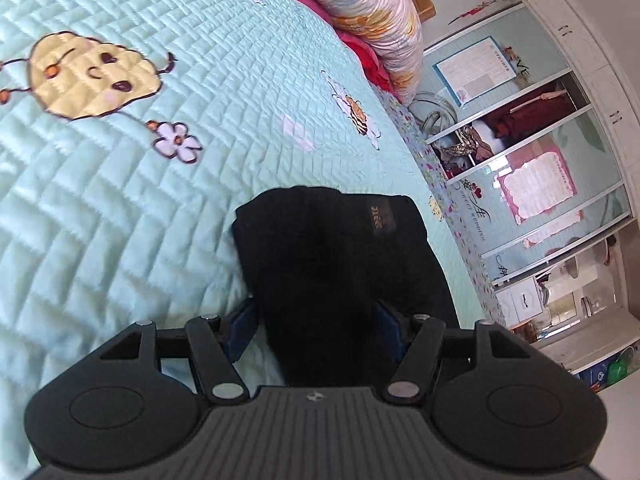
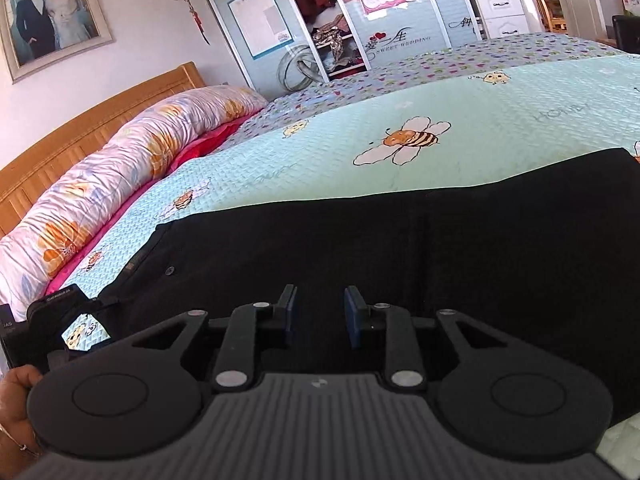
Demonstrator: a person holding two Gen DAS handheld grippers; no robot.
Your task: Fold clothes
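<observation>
Between the left gripper's (image 1: pixel 316 330) wide-set blue pads, black trousers (image 1: pixel 336 256) bunch, seemingly gripped; their waistband lies beyond on the mint quilt (image 1: pixel 120 200). Right gripper (image 2: pixel 320 316), jaws narrowly parted and empty, hovers over the trousers; pillow roll (image 2: pixel 132 148) farther off.

Both wrist cams low, angled down, close; share black garment (image 1: pixel 328 248) (bed).
</observation>
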